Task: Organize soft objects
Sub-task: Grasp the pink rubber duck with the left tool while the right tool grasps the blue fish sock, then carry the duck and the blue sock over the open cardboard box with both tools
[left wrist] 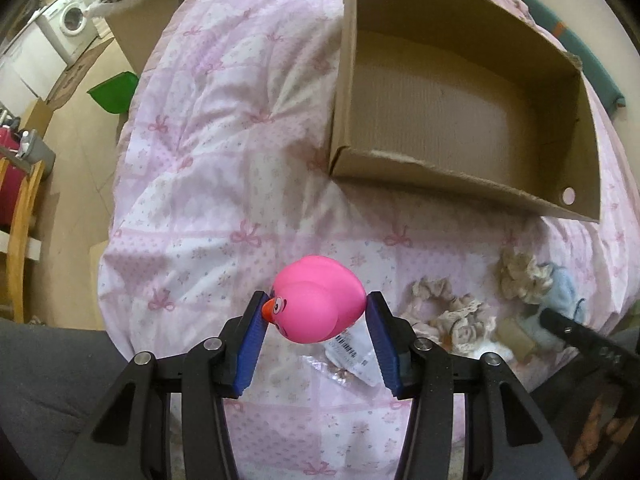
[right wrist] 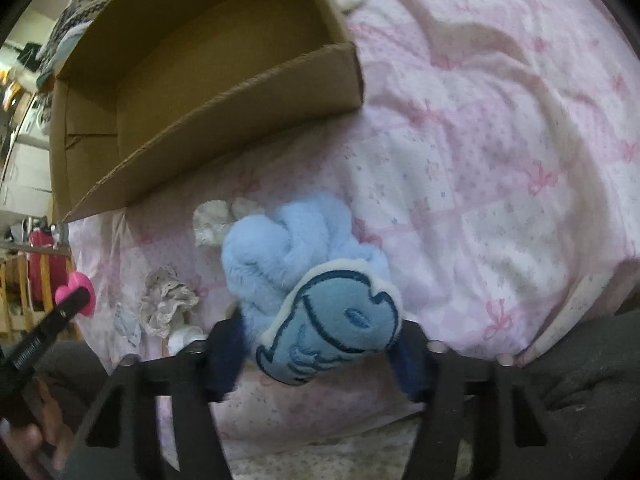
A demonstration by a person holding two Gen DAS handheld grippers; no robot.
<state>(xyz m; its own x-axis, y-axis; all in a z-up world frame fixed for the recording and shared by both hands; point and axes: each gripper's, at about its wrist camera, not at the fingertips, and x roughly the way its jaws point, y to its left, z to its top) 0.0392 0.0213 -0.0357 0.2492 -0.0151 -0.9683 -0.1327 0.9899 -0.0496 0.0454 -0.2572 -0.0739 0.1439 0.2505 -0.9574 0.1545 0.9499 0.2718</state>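
Observation:
My left gripper (left wrist: 318,320) is shut on a pink rubber duck (left wrist: 320,300) and holds it above the pink quilt (left wrist: 224,168), its orange beak against the left pad. My right gripper (right wrist: 320,344) is shut on a fluffy light-blue plush (right wrist: 296,252) with a blue fish patch (right wrist: 332,324), just above the quilt (right wrist: 500,140). An open, empty cardboard box (left wrist: 384,184) lies ahead; in the right wrist view the box (right wrist: 224,116) is up left. The duck (right wrist: 76,292) shows at that view's left edge.
Lace scrunchies (left wrist: 452,312) and a plastic packet (left wrist: 352,352) lie on the quilt near the grippers; scrunchies (right wrist: 168,300) also show in the right view. Left of the bed are a green bin (left wrist: 116,92), a wooden chair (left wrist: 20,216) and a washing machine (left wrist: 70,20).

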